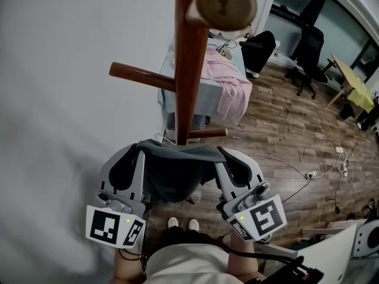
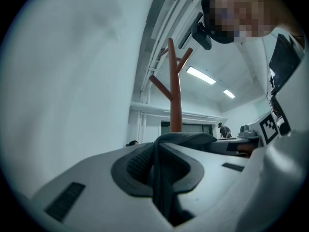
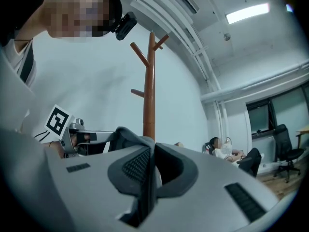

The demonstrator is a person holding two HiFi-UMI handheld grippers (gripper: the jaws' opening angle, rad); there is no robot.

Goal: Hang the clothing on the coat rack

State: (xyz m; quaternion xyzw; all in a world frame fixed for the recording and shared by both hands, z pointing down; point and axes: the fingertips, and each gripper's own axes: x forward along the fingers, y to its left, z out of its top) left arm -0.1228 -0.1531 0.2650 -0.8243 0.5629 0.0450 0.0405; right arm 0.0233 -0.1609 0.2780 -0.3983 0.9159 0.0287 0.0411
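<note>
Keep left tool (image 1: 138, 157) and right tool (image 1: 224, 158) clamped on garment (image 1: 177, 173) slung between them near rack (image 1: 190, 70); raise both level, hold it taut, then lower its middle over peg (image 1: 139, 74)

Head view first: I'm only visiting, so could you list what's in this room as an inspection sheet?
Surface: wood-plank floor.
Job's things: dark grey garment stretched between the grippers, in front of the coat rack post, on no peg.
Clutter: pink cloth draped behind the rack; black office chairs.
Grippers: left gripper and right gripper each shut on the garment.
Cables: white cables trail across the floor at right.
Surroundings: white wall at left; seated person far back.
</note>
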